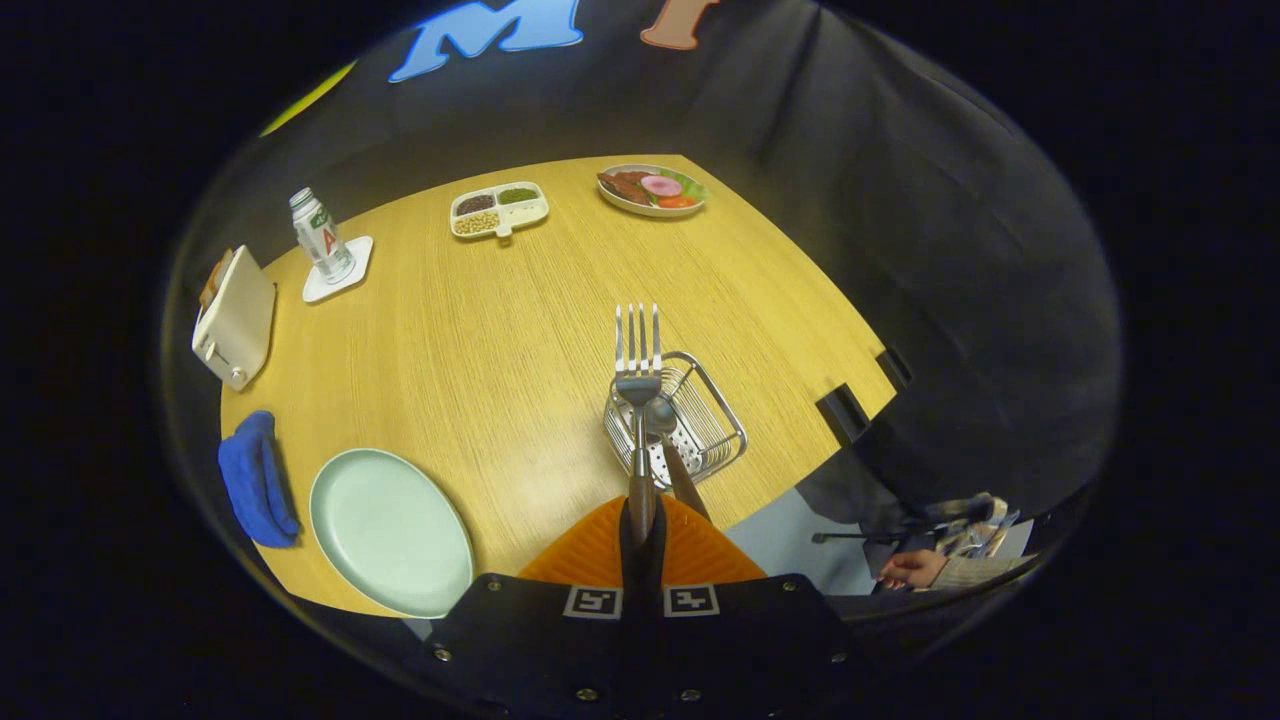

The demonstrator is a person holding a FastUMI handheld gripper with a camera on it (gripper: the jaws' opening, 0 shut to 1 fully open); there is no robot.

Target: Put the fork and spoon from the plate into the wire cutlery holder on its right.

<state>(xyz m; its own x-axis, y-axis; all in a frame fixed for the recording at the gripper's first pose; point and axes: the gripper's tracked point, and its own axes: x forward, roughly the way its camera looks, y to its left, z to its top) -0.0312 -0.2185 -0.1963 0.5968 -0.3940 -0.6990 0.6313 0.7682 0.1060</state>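
Overhead, the fingers [641, 530] are clamping the fork [637, 370] by its handle above the wire cutlery holder [700, 440], near the surface's [480, 340] right edge, spoon [662, 418] inside.

You look down on a honey-yellow wood-grain table [480, 340] bearing a pale mint-green plate [390, 530], a royal-blue cloth [257, 480], a cream toaster [235, 320], a silver fork [637, 350] and a silver wire cutlery holder [700, 420].

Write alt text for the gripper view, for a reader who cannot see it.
The tool is shut on a fork, held tines-forward above the wire cutlery holder, where the spoon already sits. The plate beside it on the wooden table lies bare.
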